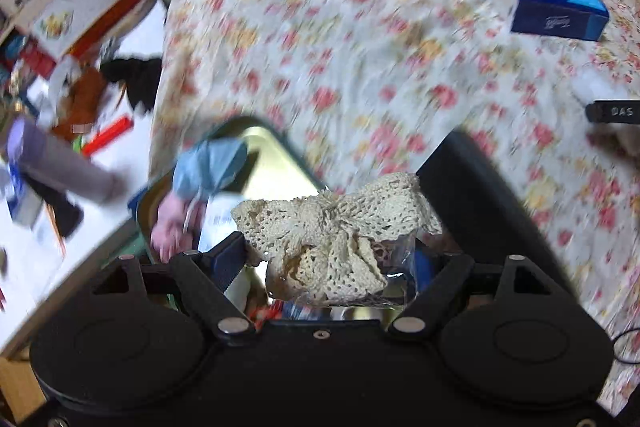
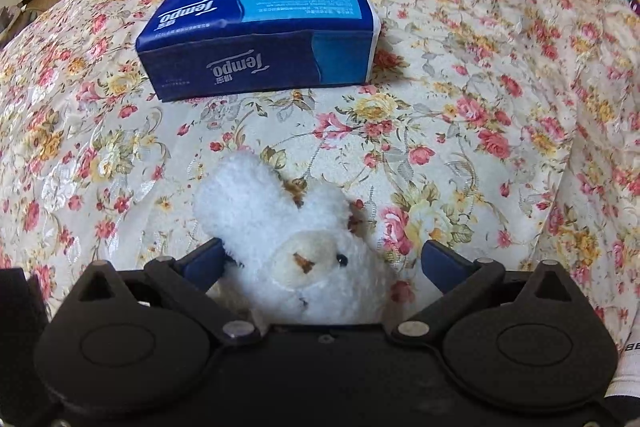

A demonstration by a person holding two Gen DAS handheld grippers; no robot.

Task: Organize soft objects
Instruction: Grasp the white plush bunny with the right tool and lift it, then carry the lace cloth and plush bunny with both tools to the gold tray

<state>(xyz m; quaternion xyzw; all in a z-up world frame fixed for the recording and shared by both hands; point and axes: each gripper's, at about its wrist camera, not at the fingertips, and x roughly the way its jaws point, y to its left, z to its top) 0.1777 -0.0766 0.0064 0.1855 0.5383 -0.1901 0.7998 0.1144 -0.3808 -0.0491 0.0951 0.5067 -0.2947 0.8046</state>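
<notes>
Crocheted lace bundle (image 1: 332, 239), fluffy plush bear (image 2: 296, 243)

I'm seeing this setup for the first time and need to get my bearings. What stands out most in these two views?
A cream lace bow in clear wrapping sits between the left gripper's fingers, above a metal tray of small items. A white plush toy lies between the right gripper's fingers on the floral bedspread. Beyond the toy rests a blue Tempo tissue pack.
</notes>
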